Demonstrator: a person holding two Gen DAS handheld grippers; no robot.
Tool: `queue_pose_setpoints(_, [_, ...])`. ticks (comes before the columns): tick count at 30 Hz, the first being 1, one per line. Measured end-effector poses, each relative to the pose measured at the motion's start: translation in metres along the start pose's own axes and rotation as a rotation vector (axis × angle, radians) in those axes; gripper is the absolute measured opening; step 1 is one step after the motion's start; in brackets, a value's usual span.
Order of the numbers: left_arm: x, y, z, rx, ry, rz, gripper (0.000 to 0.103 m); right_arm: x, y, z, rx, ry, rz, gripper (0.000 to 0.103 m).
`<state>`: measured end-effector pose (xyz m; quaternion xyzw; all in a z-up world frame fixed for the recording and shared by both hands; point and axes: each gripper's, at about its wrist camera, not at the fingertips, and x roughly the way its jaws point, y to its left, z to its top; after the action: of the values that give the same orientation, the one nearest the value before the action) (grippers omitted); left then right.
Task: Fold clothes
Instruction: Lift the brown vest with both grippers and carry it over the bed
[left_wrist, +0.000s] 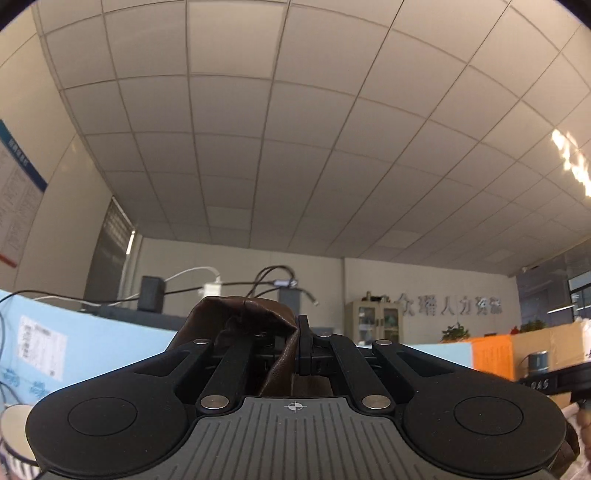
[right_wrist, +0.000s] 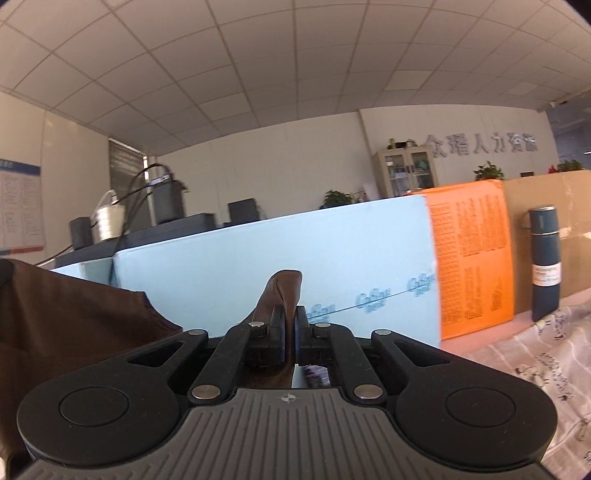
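Observation:
Both grippers point up toward the ceiling and hold a dark brown garment in the air. My left gripper (left_wrist: 293, 332) is shut on a bunched fold of the brown garment (left_wrist: 243, 314), which drapes over its left finger. My right gripper (right_wrist: 290, 319) is shut on another edge of the brown garment (right_wrist: 282, 291), which sticks up between the fingers. More of the cloth (right_wrist: 74, 325) hangs at the left of the right wrist view. The lower part of the garment is hidden below both cameras.
A light blue foam board (right_wrist: 258, 258) stands behind, with an orange sheet (right_wrist: 469, 254) and a cardboard box (right_wrist: 546, 206) to its right. A dark blue flask (right_wrist: 545, 258) stands on a patterned tablecloth (right_wrist: 535, 350). Cables and black boxes (left_wrist: 151, 293) sit on a counter.

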<state>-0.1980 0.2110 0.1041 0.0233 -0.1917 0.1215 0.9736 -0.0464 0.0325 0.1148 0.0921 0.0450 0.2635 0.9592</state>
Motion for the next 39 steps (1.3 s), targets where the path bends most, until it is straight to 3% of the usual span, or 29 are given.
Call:
queue_pose_setpoints(6, [0.040,-0.077,0.014,0.036,-0.081,-0.198,0.000,-0.023,-0.073,0.024,-0.006,-0.138,-0.181,0.004])
queue_pose_setpoints(9, [0.046,-0.108,-0.002,0.086,-0.053,-0.315,0.001,-0.038,-0.114,0.027,-0.079,-0.242,-0.329,0.004])
queue_pose_setpoints(12, [0.037,-0.130,-0.027,0.120,0.105,-0.500,0.001,-0.049,-0.164,0.022,-0.114,-0.225,-0.412,0.004])
queue_pose_setpoints(15, [0.014,-0.147,-0.055,0.162,0.311,-0.689,0.001,-0.059,-0.218,0.010,-0.118,-0.107,-0.425,0.004])
queue_pose_setpoints(20, [-0.014,-0.163,-0.081,0.286,0.514,-0.845,0.001,-0.067,-0.284,-0.013,-0.122,0.062,-0.530,0.006])
queue_pose_setpoints(22, [-0.009,-0.169,-0.090,0.356,0.591,-0.861,0.002,-0.065,-0.299,-0.023,-0.119,0.131,-0.551,0.008])
queue_pose_setpoints(24, [-0.003,-0.169,-0.097,0.397,0.659,-0.849,0.009,-0.064,-0.308,-0.034,-0.115,0.182,-0.554,0.016])
queue_pose_setpoints(26, [-0.002,-0.164,-0.099,0.376,0.675,-0.825,0.010,-0.072,-0.311,-0.041,-0.105,0.188,-0.566,0.055])
queue_pose_setpoints(28, [0.001,-0.160,-0.099,0.347,0.673,-0.806,0.016,-0.089,-0.313,-0.039,-0.079,0.154,-0.570,0.077])
queue_pose_setpoints(33, [0.005,-0.163,-0.099,0.273,0.645,-0.793,0.073,-0.140,-0.302,-0.016,-0.088,0.029,-0.459,0.090])
queue_pose_setpoints(35, [0.006,-0.163,-0.099,0.225,0.641,-0.788,0.078,-0.157,-0.285,-0.009,-0.159,-0.004,-0.370,0.098])
queue_pose_setpoints(39, [0.012,-0.156,-0.097,0.092,0.670,-0.738,0.085,-0.175,-0.245,-0.007,-0.350,0.022,-0.120,0.100])
